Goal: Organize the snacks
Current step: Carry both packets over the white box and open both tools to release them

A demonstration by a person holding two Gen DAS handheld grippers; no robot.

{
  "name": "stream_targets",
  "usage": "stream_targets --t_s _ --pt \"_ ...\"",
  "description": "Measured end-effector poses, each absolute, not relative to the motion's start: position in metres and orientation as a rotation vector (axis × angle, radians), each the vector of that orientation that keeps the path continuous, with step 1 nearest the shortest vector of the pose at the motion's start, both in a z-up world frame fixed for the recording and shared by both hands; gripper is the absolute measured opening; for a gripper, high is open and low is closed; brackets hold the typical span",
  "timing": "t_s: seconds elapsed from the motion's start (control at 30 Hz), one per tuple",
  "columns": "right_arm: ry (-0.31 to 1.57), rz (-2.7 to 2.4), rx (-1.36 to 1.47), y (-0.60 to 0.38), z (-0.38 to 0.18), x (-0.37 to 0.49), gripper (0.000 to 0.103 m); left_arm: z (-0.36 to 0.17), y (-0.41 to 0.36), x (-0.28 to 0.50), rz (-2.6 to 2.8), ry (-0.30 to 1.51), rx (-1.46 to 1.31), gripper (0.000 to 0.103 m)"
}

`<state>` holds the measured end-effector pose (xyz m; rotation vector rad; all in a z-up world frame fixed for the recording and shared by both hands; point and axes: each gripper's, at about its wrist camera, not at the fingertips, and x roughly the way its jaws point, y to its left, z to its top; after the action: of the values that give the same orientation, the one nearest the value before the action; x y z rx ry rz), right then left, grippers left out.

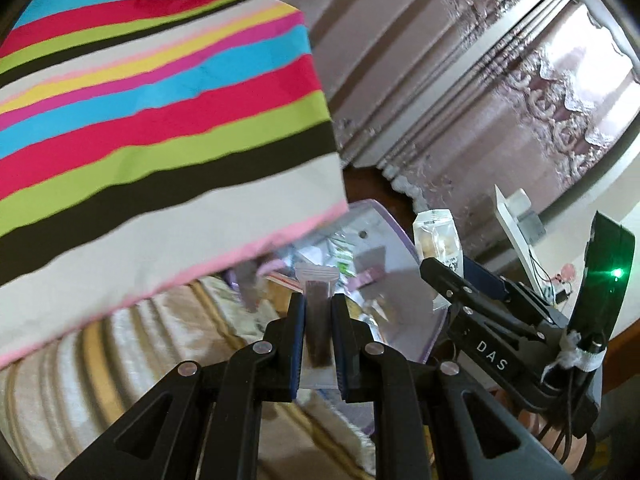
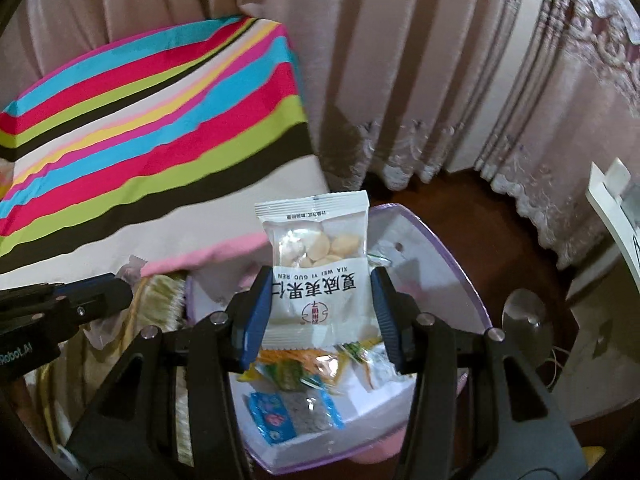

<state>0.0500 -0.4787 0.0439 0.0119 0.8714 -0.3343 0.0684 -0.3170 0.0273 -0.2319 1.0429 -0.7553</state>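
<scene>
Right wrist view: nut pack (image 2: 318,276) is gripped by right tongs (image 2: 320,312); brown pack (image 1: 317,320) by left tongs (image 1: 316,340). Both should be lowered gently onto the tray (image 2: 452,280), lower middle.

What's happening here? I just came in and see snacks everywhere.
A person is sorting snacks with a hand-held gripper in each hand. The left hand-held gripper is shut on a slim clear packet with a dark bar. The right hand-held gripper clamps a white nut packet. Both hang above a purple-rimmed tray holding more loose snack packets, beside a striped cushion.
</scene>
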Motion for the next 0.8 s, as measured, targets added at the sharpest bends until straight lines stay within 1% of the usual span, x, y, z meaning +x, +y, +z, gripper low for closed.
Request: stream_targets --t_s 0.07,0.13,0.17,0.2,0.27,0.33,0.37,0.43,0.5,0.57,0.67,0.8 --pt "0.872 -0.352 0.027 -0.489 0.043 0.044 0.053 0.024 -0.325 0.068 -0.769 1.056 -0.234 0.018" --pt "0.873 -0.376 0.039 -0.497 0.043 0.038 0.053 0.02 -0.332 0.065 -0.787 1.075 -0.227 0.02" --pt "0.872 -0.388 0.04 -0.5 0.043 0.035 0.053 0.018 -0.335 0.064 -0.794 1.085 -0.222 0.024" --pt "0.871 -0.394 0.041 -0.5 0.044 0.032 0.056 0.017 -0.335 0.061 -0.796 1.095 -0.217 0.028" --pt "0.87 -0.412 0.051 -0.505 0.044 0.028 0.061 0.016 -0.334 0.058 -0.789 1.105 -0.215 0.044" --pt "0.873 -0.422 0.064 -0.509 0.044 0.024 0.065 0.015 -0.329 0.054 -0.765 1.127 -0.214 0.051" --pt "0.875 -0.428 0.068 -0.509 0.044 0.021 0.068 0.012 -0.327 0.051 -0.755 1.152 -0.223 0.054" --pt "0.88 -0.438 0.073 -0.51 0.044 0.019 0.071 0.008 -0.323 0.045 -0.74 1.176 -0.239 0.055" --pt "0.897 -0.447 0.086 -0.51 0.042 0.017 0.076 0.009 -0.32 0.036 -0.726 1.158 -0.231 0.056" --pt "0.905 -0.442 0.089 -0.507 0.043 0.012 0.076 0.012 -0.322 0.028 -0.73 1.144 -0.212 0.066" --pt "0.912 -0.447 0.074 -0.505 0.042 0.009 0.076 0.014 -0.331 0.019 -0.746 1.138 -0.131 0.077" --pt "0.91 -0.45 0.085 -0.506 0.041 0.006 0.076 0.011 -0.337 0.019 -0.745 1.147 -0.11 0.082"
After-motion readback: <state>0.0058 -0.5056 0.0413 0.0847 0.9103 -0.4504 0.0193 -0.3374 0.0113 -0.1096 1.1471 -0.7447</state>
